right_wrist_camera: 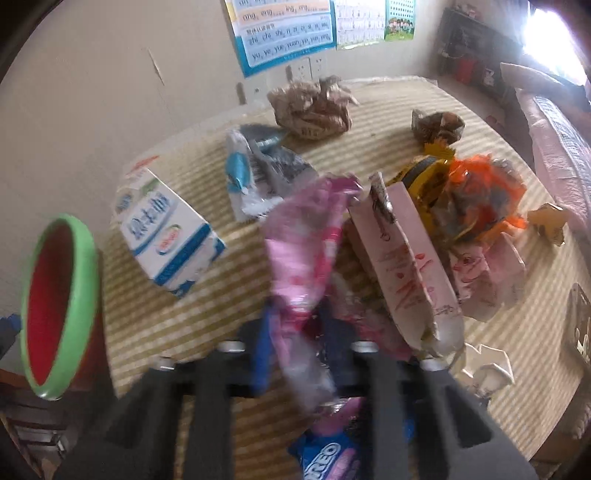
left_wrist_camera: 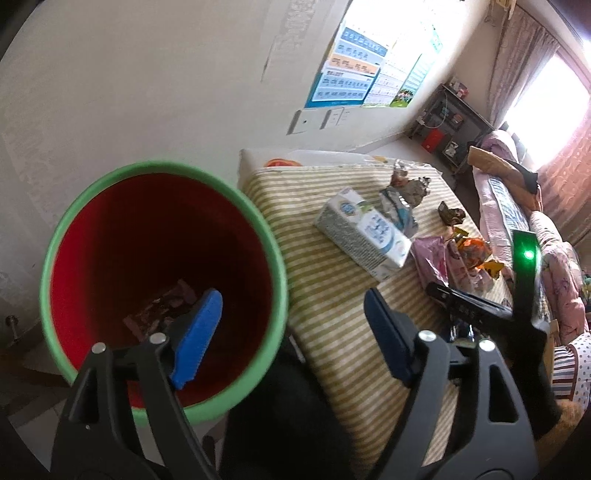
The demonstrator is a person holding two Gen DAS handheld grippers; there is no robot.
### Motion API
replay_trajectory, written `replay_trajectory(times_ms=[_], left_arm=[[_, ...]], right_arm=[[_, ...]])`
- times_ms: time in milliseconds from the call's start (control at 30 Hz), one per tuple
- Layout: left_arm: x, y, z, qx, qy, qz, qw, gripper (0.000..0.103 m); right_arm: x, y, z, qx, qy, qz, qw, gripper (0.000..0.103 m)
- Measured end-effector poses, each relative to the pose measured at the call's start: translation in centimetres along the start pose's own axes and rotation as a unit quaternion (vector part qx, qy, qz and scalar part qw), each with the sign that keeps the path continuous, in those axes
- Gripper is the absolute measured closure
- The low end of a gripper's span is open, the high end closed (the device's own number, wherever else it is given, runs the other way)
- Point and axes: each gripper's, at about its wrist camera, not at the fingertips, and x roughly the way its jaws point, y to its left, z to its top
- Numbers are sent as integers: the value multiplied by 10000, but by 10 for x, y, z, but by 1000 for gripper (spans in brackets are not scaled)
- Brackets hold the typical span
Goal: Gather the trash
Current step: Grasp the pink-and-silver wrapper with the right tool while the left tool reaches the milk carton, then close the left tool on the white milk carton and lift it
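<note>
- Left wrist view: left gripper (left_wrist_camera: 291, 321) spread wide, nothing between the blue pads (left_wrist_camera: 197, 338).
- One pad hung over the mouth of the bin (left_wrist_camera: 275, 254), the other over the striped table (left_wrist_camera: 332, 295).
- Bin: red inside, green rim, standing just beside the table edge; some dark scraps (left_wrist_camera: 162, 308) lying at its bottom.
- On the table, seen past the pads: milk carton (left_wrist_camera: 364, 234) lying on its side, grey-blue wrapper (left_wrist_camera: 397, 210) touching it, crumpled brown paper (left_wrist_camera: 410, 184) beyond that, small dark wad (left_wrist_camera: 450, 214) apart to the right.
- Right gripper (left_wrist_camera: 465, 302) partly seen low at the right, beside the pink wrapper (left_wrist_camera: 432, 262); grip not readable from that side.
- Right wrist view: right gripper (right_wrist_camera: 299, 350) clenched on the pink wrapper (right_wrist_camera: 306, 251), pinched between the blurred pads and sticking up from them.
- Wrapper's lower end trailing toward the camera, printed OREO.
- Pink box (right_wrist_camera: 402, 266), torn open, leaning just right of the held wrapper; orange-and-yellow wrappers (right_wrist_camera: 469, 188) heaped behind it.
- Milk carton (right_wrist_camera: 166, 236) to the left, near the table edge; grey-blue wrapper (right_wrist_camera: 258, 173) behind; brown paper (right_wrist_camera: 314, 107) at the far side; small wad (right_wrist_camera: 437, 125) to its right.
- Bin (right_wrist_camera: 79, 295) at the far left, off the table, rim tilted in the fisheye.
- Torn white scrap (right_wrist_camera: 487, 365) near the gripper's right side.
- Posters (right_wrist_camera: 284, 33) pinned on the wall behind the table.
</note>
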Motion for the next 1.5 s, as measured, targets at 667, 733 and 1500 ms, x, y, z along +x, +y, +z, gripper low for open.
replay_trajectory(times_ms=[667,733,1500], left_arm=[[118,-92,64,261,321,879,9953,21],[127,-93,66,269,390,1015,9937,21],[131,-123,56,1307,703,446,9879,65]], right_arm=[[-108,-36,-50,836,-1161,672,9874,87],[-108,-42,-54,921,-1140,697,9867,87],[-99,-55,-59,1169,-986,917,9840,86]])
